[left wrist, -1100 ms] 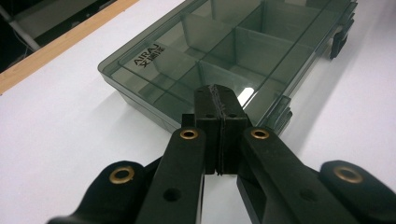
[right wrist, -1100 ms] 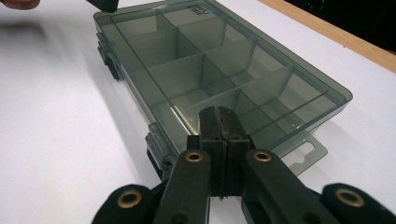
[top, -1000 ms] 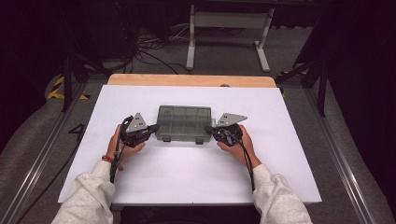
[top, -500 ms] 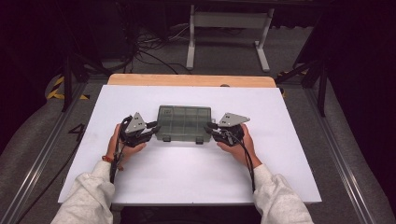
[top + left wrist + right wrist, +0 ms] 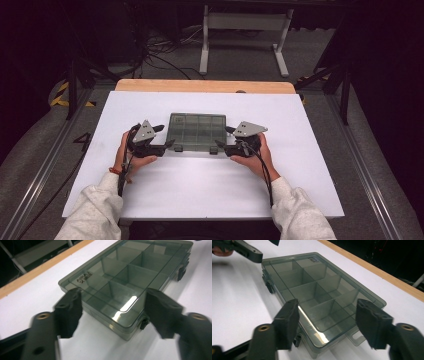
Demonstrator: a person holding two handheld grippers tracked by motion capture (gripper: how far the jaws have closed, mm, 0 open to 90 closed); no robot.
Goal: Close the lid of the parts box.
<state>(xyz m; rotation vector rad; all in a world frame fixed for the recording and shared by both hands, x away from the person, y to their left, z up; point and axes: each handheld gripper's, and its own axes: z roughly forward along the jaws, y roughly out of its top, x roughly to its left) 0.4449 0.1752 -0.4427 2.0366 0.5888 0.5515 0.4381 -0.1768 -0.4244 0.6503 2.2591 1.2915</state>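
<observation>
High view: both tools have moved in to the closed compartment box on the counter; left tool and right tool stand wide at its front corners, ready for the latches.

Pale grey speckled sleeves, perhaps an orange wristband, black grippers with grey triangular plates, trailing black cables

Compartment box mid-table; left claw at its left end; right claw at right end.
</observation>
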